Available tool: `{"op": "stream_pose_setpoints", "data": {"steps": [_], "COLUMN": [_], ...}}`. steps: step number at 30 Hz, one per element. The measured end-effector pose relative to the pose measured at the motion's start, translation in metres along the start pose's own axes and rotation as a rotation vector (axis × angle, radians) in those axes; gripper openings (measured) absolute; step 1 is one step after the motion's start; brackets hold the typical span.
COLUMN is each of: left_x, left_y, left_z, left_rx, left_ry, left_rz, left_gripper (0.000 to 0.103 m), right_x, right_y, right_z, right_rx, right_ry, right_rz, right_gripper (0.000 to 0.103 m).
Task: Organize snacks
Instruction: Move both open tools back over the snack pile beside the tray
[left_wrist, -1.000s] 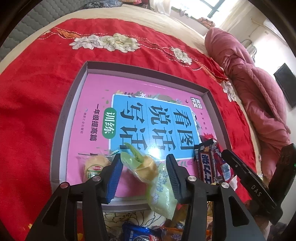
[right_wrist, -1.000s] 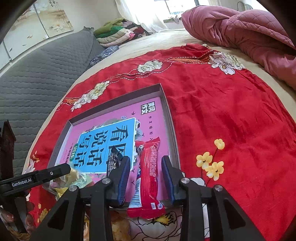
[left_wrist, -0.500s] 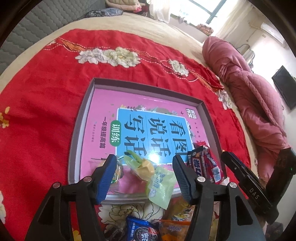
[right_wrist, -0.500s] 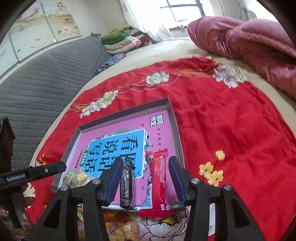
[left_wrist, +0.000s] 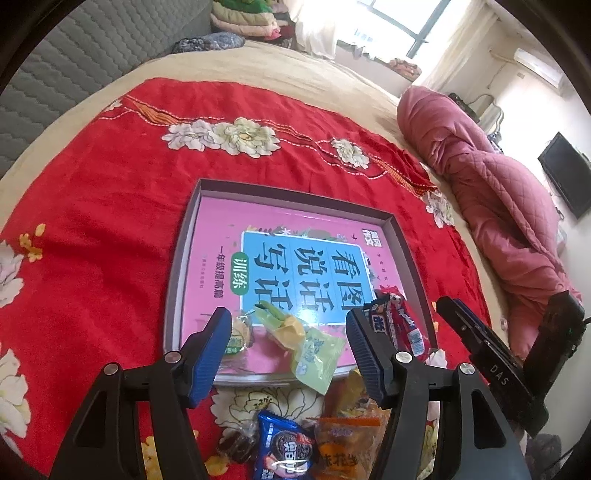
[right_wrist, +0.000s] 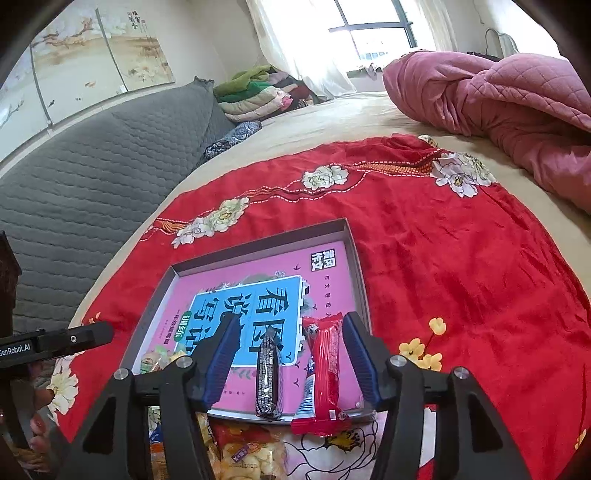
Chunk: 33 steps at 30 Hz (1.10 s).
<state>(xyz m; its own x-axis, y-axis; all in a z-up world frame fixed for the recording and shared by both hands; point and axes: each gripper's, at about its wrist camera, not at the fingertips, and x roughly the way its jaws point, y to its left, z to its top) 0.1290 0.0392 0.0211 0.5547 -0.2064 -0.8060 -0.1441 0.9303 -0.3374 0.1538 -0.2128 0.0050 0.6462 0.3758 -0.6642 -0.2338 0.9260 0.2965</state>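
Observation:
A grey-rimmed tray (left_wrist: 184, 258) with a pink printed liner lies on the red cloth; it also shows in the right wrist view (right_wrist: 354, 266). In its near end lie a round cake packet (left_wrist: 236, 338), a yellow-green wrapped snack (left_wrist: 284, 326), a light green packet (left_wrist: 317, 358), a dark bar (right_wrist: 269, 373) and a red bar (right_wrist: 325, 365). My left gripper (left_wrist: 288, 350) is open and empty, above the near tray edge. My right gripper (right_wrist: 290, 360) is open and empty, its fingers either side of the two bars.
Loose snacks lie on the cloth before the tray: a blue packet (left_wrist: 284, 448), an orange packet (left_wrist: 343, 443), a dark candy (left_wrist: 236, 443), a yellow bag (right_wrist: 247, 454). A pink quilt (left_wrist: 498, 177) lies right; a grey padded headboard (right_wrist: 92, 170) is left.
Both grippers have opened wider and drawn back and up from the tray. The green packets and the two bars stay where they lay in the tray.

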Motion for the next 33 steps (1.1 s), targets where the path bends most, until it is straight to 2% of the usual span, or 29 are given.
{"op": "stream_pose_setpoints", "data": {"steps": [22,33], "left_x": [-0.020,-0.017], "left_y": [0.007,-0.004], "left_z": [-0.019,-0.036], "left_rx": [0.006,0.039], "left_ry": [0.019,0.078], "left_rz": [0.008,-0.017], "left_gripper": [0.066,0.066], "right_x": [-0.020,-0.031], "right_y": [0.007,0.010], "right_z": [0.000,-0.010], "right_rx": [-0.005,-0.011], "right_ry": [-0.028,-0.008], "right_rz": [0.061,0.097], "right_gripper": [0.058,0.058]}}
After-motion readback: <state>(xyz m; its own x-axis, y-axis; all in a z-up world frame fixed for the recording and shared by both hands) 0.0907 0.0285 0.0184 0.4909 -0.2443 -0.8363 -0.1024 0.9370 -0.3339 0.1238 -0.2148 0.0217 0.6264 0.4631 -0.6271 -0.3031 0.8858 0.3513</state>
